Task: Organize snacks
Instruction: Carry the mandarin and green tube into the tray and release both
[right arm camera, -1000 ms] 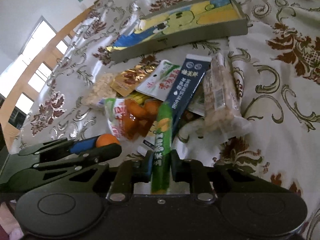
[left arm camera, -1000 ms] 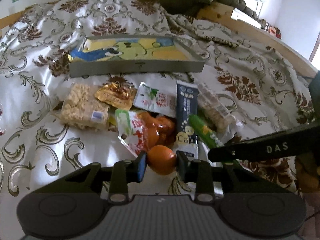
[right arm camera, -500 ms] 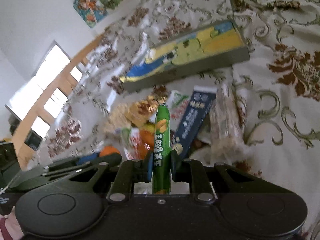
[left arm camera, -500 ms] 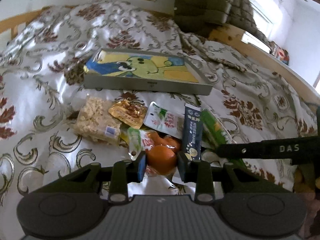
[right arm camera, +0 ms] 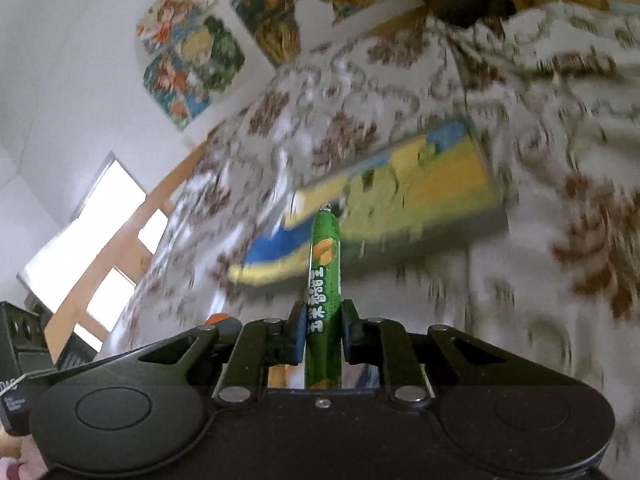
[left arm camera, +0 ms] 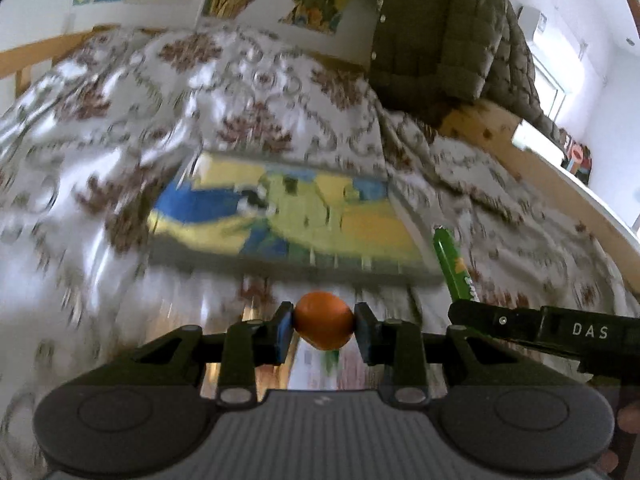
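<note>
My left gripper [left arm camera: 324,325] is shut on a small round orange snack [left arm camera: 324,326] and holds it in the air in front of the shallow cartoon-printed box [left arm camera: 280,216] on the bed. My right gripper [right arm camera: 323,330] is shut on a long green sausage stick [right arm camera: 324,276] that points up toward the same box [right arm camera: 420,188]. The stick [left arm camera: 454,264] and the right gripper [left arm camera: 532,328] also show at the right of the left wrist view. The pile of other snacks is out of view below both grippers.
A white bedspread with brown patterns [left arm camera: 100,128] covers the bed. A dark green padded jacket [left arm camera: 440,40] hangs at the back right. A wooden bed rail [left arm camera: 560,184] runs along the right. Posters [right arm camera: 192,48] hang on the wall.
Both grippers have lifted with their snacks and moved toward the box; the snack pile has dropped out of view. Both views are blurred by motion.
</note>
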A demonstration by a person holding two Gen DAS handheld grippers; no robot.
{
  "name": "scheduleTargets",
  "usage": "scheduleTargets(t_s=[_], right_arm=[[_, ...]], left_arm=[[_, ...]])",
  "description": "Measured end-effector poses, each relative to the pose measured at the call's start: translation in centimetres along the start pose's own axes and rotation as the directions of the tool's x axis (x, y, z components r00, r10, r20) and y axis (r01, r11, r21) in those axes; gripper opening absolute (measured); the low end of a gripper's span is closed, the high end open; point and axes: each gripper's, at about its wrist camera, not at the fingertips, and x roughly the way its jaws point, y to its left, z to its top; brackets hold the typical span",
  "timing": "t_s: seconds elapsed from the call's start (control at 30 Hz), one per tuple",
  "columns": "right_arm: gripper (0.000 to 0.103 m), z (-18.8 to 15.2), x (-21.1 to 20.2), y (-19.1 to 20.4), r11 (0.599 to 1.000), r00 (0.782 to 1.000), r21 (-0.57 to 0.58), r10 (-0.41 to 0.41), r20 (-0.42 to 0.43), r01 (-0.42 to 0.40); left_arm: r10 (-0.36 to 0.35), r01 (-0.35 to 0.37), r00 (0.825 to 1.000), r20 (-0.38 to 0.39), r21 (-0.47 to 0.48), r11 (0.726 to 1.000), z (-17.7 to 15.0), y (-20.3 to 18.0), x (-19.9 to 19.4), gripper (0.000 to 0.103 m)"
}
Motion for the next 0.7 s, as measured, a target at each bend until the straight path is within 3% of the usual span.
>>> scheduleTargets(t_s=[0.2,0.33,0.7], right_arm=[[0.019,5.6,4.6,-2.5,0.998,0.994,0.064,-0.007,0.106,0.000],[0.019,7.7,7.0,-4.6,0.995,0.992,0.098,-0.032,0.122,0.020],[0.019,8.6,12.0,-8.3,0.990,0.987,0.071,-0.130,0.092,0.123]], left_arm=[[-0.004,0.005,0.999,0.038,-0.009,1.000,4.9,0.2,6.3,0.037],[-0.011,0.012,0.999,0.035,-0.026,1.000,6.6,0.4,10.5,0.037],[-0.026,0.024,0.998,-0.057,-0.026,0.999,6.3,-0.6,18.0,0.037]])
